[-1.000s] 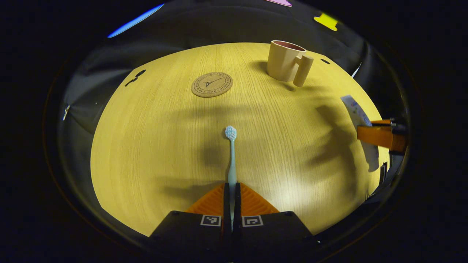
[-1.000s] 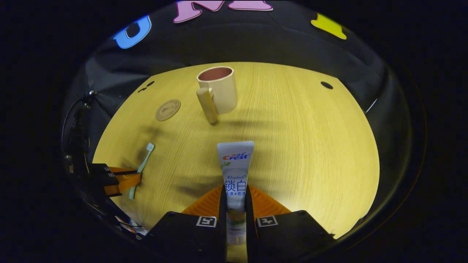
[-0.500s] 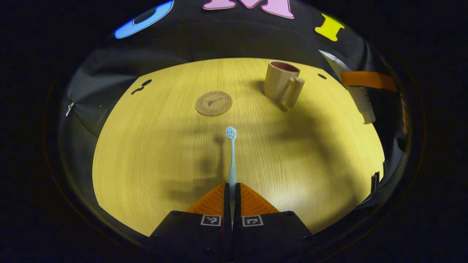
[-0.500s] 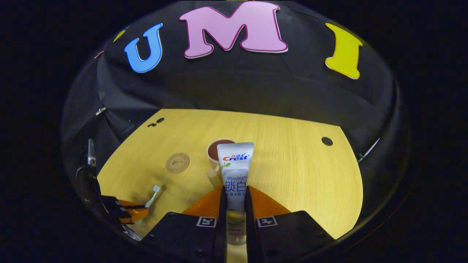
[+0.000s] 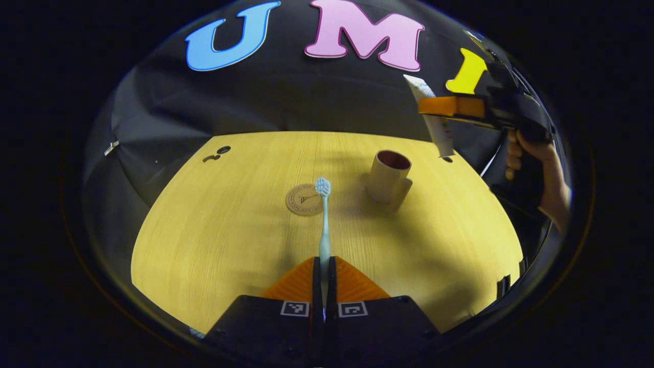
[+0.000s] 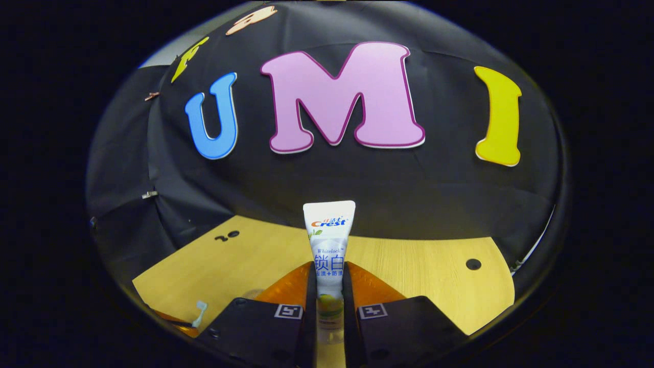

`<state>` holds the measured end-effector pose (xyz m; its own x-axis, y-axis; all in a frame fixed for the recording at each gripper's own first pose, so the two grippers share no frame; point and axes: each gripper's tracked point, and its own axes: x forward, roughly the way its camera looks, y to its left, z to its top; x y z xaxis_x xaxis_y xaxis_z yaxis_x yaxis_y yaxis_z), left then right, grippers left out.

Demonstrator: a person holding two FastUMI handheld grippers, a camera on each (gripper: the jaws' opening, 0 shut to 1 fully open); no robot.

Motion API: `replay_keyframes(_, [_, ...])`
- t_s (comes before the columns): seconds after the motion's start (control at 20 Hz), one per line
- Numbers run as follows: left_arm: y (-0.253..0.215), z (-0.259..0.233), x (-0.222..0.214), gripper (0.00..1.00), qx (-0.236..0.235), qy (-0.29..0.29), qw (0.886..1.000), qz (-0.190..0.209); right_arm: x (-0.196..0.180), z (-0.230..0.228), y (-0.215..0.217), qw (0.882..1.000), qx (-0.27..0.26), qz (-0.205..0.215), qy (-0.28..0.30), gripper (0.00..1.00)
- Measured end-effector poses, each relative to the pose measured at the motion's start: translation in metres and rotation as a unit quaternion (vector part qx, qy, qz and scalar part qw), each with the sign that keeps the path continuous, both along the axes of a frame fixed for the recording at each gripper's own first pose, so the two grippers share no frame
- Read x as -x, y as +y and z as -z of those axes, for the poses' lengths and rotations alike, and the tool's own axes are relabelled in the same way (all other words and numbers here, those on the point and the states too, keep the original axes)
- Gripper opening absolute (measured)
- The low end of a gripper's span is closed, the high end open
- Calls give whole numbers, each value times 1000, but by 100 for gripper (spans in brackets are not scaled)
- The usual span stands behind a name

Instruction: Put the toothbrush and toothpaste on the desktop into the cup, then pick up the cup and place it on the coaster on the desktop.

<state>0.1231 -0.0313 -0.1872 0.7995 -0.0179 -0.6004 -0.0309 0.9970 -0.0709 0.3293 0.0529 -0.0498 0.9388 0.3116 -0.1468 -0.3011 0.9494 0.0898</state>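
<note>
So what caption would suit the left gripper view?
Left gripper grips toothbrush; toothpaste held above cup.

My left gripper point(image 5: 324, 268) is closed on the toothbrush point(image 5: 323, 220), raised above the desk point(image 5: 214, 230), head pointing forward. Ahead, the coaster point(image 5: 302, 200) lies on the desk, with the cup point(image 5: 388, 174) just to its right, standing upright. My right gripper point(image 6: 330, 286) is clamped on the toothpaste point(image 6: 328, 240); in the left gripper view the tube hangs above and right of the cup.
</note>
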Motion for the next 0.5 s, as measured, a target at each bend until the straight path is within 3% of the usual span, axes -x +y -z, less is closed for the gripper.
replay_keyframes(0.2, [-2, -23, -10, 6, -3, -41, 999, -15, -30, -1, 12, 999, -14, -1, -45, 25])
replay_keyframes(0.5, [-4, -42, -14, 6, 19, -67, 997, -39, -57, 27, 22, 998, -20, 2, -57, 25])
